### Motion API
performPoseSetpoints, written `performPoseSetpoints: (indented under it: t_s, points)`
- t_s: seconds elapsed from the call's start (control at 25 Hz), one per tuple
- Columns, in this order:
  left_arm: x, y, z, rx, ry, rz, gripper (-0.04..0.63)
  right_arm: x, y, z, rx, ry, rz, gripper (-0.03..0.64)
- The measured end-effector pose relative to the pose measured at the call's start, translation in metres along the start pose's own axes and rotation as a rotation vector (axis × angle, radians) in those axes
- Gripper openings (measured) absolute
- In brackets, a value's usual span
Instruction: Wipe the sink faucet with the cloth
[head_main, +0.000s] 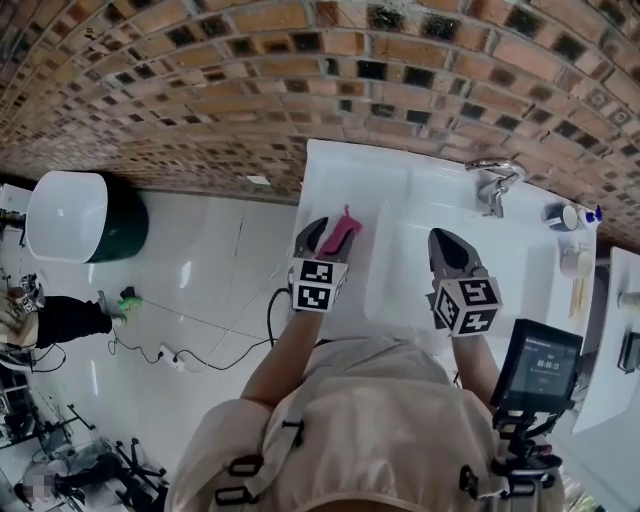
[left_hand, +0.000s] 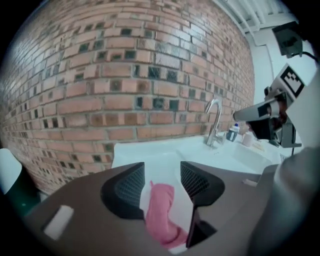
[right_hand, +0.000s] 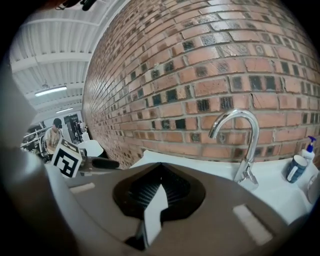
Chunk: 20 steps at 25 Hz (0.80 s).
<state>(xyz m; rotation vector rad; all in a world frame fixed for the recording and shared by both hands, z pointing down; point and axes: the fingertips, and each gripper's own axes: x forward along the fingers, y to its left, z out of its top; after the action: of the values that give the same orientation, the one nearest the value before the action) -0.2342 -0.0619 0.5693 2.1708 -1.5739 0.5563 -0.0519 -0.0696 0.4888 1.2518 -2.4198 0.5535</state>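
A pink cloth (head_main: 342, 230) lies on the left part of the white sink counter (head_main: 335, 165), just past my left gripper (head_main: 314, 236). In the left gripper view the cloth (left_hand: 162, 210) sits in the gap of the left gripper (left_hand: 161, 182), whose jaws stand wide apart and open, not pressing it. The chrome faucet (head_main: 493, 180) stands at the back of the basin, right of both grippers, and also shows as the faucet (left_hand: 214, 122) and the faucet (right_hand: 246, 145). Over the basin's front, my right gripper (head_main: 447, 245) is shut with nothing held; its tips (right_hand: 159, 167) meet.
A brick wall (head_main: 300, 80) runs behind the sink. Small bottles (head_main: 567, 215) stand at the counter's right end, near the faucet. A white and dark green tub (head_main: 80, 215) stands on the floor at left, with cables (head_main: 200, 350) and a person's arm (head_main: 55, 320) there.
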Motion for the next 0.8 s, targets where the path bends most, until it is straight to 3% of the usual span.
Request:
performPoseSetpoints:
  t_s: [0.24, 0.32, 0.48, 0.8]
  points:
    - [-0.029, -0.029, 0.106, 0.068, -0.293, -0.04, 0.014, -0.011, 0.004, 0.041, -0.078, -0.094, 0.0, -0.012]
    - [-0.032, -0.043, 0.123, 0.083, -0.34, -0.069, 0.002, -0.018, 0.004, 0.047, -0.105, -0.116, -0.005, -0.012]
    - [-0.032, -0.065, 0.135, 0.095, -0.357, -0.118, 0.002, -0.028, 0.001, 0.05, -0.138, -0.144, -0.006, -0.012]
    - [-0.029, -0.085, 0.124, 0.093, -0.298, -0.199, 0.002, -0.035, 0.022, 0.061, -0.228, -0.211, 0.037, -0.014]
